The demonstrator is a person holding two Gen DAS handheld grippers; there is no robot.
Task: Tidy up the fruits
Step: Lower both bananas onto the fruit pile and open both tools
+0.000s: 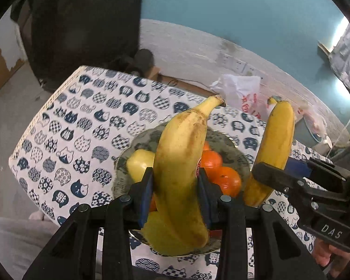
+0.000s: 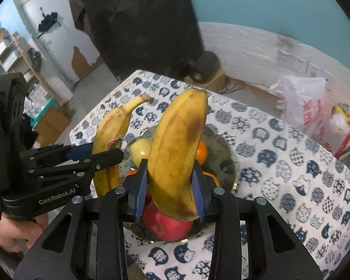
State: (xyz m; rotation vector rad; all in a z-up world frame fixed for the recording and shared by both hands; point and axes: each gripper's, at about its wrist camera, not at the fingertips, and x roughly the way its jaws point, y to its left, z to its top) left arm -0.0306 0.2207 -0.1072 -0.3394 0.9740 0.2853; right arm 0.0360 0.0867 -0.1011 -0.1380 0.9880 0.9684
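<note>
My left gripper [image 1: 176,184] is shut on a stickered banana [image 1: 179,163] and holds it upright above a grey patterned plate [image 1: 233,149]. My right gripper [image 2: 170,182] is shut on a second banana [image 2: 177,149], also upright above the plate [image 2: 224,161]. Each gripper shows in the other's view: the right one [image 1: 282,175] with its banana [image 1: 275,144], the left one [image 2: 98,156] with its banana [image 2: 109,140]. On the plate lie oranges [image 1: 224,177], a yellow apple [image 1: 140,163] and a red apple [image 2: 168,224].
The plate sits on a table with a cat-print cloth [image 1: 81,126]. A white plastic bag [image 2: 301,102] lies at the table's far right edge. A dark cabinet [image 2: 137,23] and a speaker [image 2: 205,67] stand beyond the table.
</note>
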